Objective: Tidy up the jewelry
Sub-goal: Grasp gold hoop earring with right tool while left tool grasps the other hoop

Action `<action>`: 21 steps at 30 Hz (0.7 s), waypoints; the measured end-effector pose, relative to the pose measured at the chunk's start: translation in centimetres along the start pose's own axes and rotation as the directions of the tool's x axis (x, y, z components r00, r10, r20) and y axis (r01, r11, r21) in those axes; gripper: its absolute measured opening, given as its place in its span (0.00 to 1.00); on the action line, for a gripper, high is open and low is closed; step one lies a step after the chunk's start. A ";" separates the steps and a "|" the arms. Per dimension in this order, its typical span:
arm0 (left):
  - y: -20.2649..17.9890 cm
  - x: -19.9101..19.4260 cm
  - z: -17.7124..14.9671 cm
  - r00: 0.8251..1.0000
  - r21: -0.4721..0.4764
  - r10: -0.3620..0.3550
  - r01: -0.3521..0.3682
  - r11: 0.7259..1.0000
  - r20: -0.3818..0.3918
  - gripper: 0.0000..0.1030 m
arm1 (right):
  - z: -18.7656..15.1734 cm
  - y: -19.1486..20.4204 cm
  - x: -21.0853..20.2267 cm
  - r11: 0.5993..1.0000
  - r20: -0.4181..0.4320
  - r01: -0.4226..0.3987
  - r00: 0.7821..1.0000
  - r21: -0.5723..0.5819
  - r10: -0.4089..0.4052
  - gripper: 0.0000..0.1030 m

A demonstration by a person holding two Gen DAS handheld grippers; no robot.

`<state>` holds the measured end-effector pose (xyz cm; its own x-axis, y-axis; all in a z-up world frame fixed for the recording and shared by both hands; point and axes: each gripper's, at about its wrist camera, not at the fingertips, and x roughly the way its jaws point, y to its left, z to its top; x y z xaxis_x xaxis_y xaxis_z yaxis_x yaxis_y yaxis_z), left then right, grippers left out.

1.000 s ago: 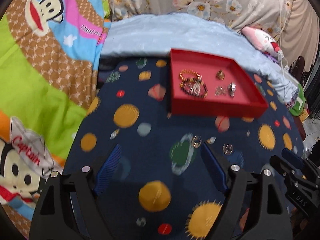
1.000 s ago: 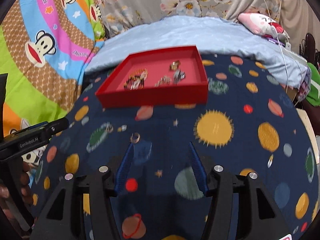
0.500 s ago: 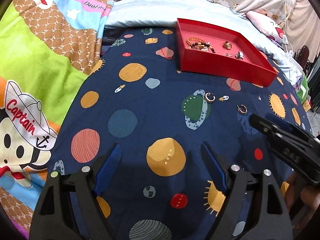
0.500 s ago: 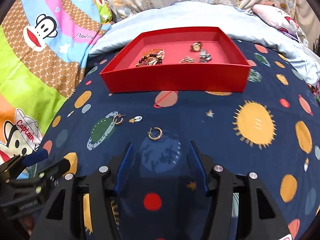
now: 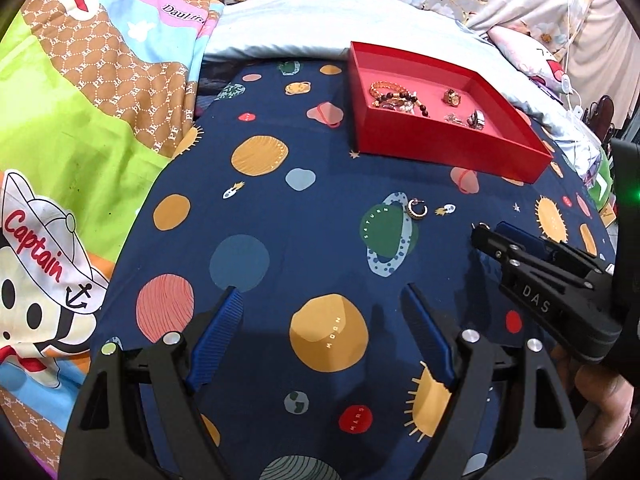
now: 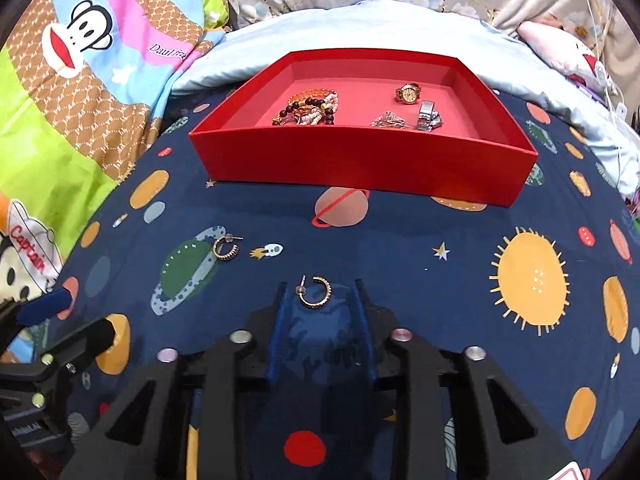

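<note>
A red tray (image 6: 360,160) (image 5: 448,148) sits on the navy planet-print cloth and holds beaded bracelets (image 6: 310,108), a gold watch (image 6: 408,93) and silver pieces (image 6: 428,116). Two gold hoop earrings lie loose on the cloth. One hoop earring (image 6: 316,291) lies between the tips of my right gripper (image 6: 320,286), which is open around it, low over the cloth. The other hoop earring (image 6: 226,247) (image 5: 417,209) lies to its left on the Saturn print. My left gripper (image 5: 320,296) is open and empty, well short of that earring. The right gripper also shows in the left wrist view (image 5: 486,234).
A colourful cartoon monkey blanket (image 5: 80,120) lies along the left. A pale blue sheet (image 6: 360,20) and a floral cushion lie behind the tray. The left gripper's body shows at the lower left of the right wrist view (image 6: 48,344).
My right gripper has moved forward and down so the nearer hoop earring now lies between its fingers, which have narrowed. My left gripper pulled back from the tray and now holds nearly still.
</note>
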<state>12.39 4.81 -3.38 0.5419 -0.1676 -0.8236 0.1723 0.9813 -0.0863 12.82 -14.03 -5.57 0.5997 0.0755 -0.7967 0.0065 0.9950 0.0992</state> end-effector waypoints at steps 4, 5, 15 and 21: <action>-0.1 0.3 0.3 1.000 0.003 0.002 -0.002 1.000 0.000 0.76 | -0.2 -0.2 -0.1 1.000 0.008 0.012 1.000 -0.001 -0.012 0.14; -0.2 0.4 0.3 1.000 0.003 0.001 -0.001 1.000 -0.001 0.76 | -0.2 -0.4 -0.1 1.000 0.008 0.008 1.000 0.003 -0.008 0.14; -2.9 1.9 2.1 1.000 0.063 -0.005 0.004 0.998 0.009 0.75 | -1.2 -2.2 -2.2 0.997 0.021 0.005 1.000 0.072 -0.007 0.14; -5.7 4.0 3.7 0.999 0.110 -0.030 0.027 0.994 0.021 0.65 | -1.9 -4.0 -3.9 0.991 0.030 0.002 1.000 0.130 -0.006 0.14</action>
<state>16.65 -1.82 -4.11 0.5539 -0.1987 -0.8085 0.2766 0.9599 -0.0464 8.91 -18.22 -3.98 0.6236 0.0676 -0.7788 0.1119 0.9783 0.1745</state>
